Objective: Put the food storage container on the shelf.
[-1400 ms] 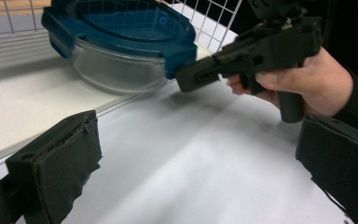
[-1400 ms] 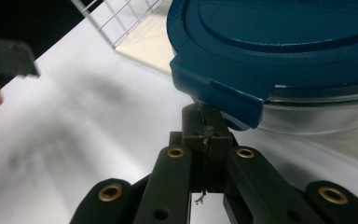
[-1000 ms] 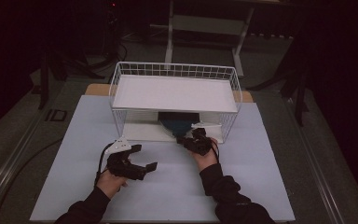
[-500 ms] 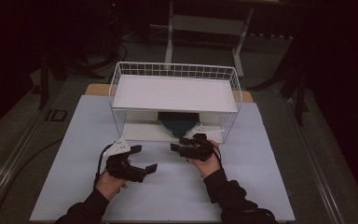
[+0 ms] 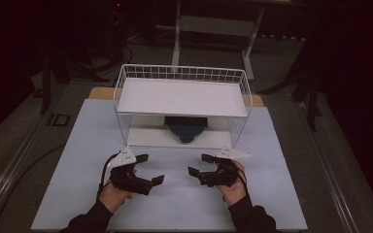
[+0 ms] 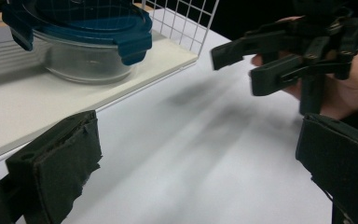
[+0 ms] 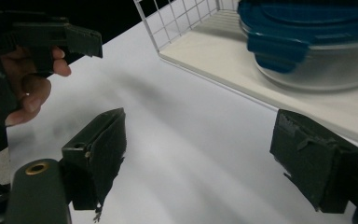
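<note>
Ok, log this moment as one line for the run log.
left gripper: open, empty | right gripper: open, empty | blue-lidded glass container: lower shelf of wire rack | contact: none

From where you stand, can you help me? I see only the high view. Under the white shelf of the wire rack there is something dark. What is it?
Observer: It is a clear glass container with a blue clip-on lid.
Operator: Does it stand on the table or on the rack?
Observer: On the rack's lower white board, which lies slightly raised above the table.
Operator: Are the tongs holding anything?
Observer: No. The left tongs and the right tongs both stand wide open, with only bare table between their pads.
Operator: Is the lid closed?
Observer: It sits on the container with the side clips folded down.
</note>
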`<state>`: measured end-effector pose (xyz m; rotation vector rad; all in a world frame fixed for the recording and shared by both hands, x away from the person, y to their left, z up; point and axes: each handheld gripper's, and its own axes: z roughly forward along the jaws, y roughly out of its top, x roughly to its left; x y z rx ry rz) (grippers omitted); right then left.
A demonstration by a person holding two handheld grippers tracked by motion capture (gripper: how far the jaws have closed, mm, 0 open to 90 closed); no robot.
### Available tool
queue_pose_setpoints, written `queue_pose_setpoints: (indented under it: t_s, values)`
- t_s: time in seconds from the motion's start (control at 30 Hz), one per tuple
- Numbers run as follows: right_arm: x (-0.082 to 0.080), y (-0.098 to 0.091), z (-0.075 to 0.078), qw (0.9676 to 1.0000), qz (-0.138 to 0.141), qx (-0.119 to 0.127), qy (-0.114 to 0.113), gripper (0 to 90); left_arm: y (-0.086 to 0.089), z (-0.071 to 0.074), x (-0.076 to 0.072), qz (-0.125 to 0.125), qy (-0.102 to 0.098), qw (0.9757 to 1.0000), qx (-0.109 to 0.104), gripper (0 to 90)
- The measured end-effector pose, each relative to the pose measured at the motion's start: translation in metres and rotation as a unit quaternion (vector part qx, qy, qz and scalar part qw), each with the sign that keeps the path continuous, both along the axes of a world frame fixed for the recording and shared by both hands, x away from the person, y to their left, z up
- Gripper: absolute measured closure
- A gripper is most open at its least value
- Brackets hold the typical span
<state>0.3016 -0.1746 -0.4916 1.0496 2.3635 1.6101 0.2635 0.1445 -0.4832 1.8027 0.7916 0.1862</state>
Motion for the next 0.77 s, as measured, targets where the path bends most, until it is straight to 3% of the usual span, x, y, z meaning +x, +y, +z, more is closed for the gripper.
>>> queue_pose_setpoints:
  t_s: [0.23,0.43,0.77]
  values:
    - [-0.009,-0.021,-0.007,0.9999,-0.01,-0.004,0.008,18.2,-0.002,-0.001,-0.001,-0.005,-0.003,1.0,0.006,0.3]
    - [-0.013,-0.028,-0.012,0.9995,-0.019,-0.024,0.003,18.3,-0.002,0.0,-0.002,-0.007,-0.005,1.0,0.003,0.3]
    - [-0.009,-0.033,-0.013,0.9994,-0.027,-0.016,0.011,18.3,-0.001,0.001,-0.003,-0.009,-0.008,0.9999,0.001,0.3]
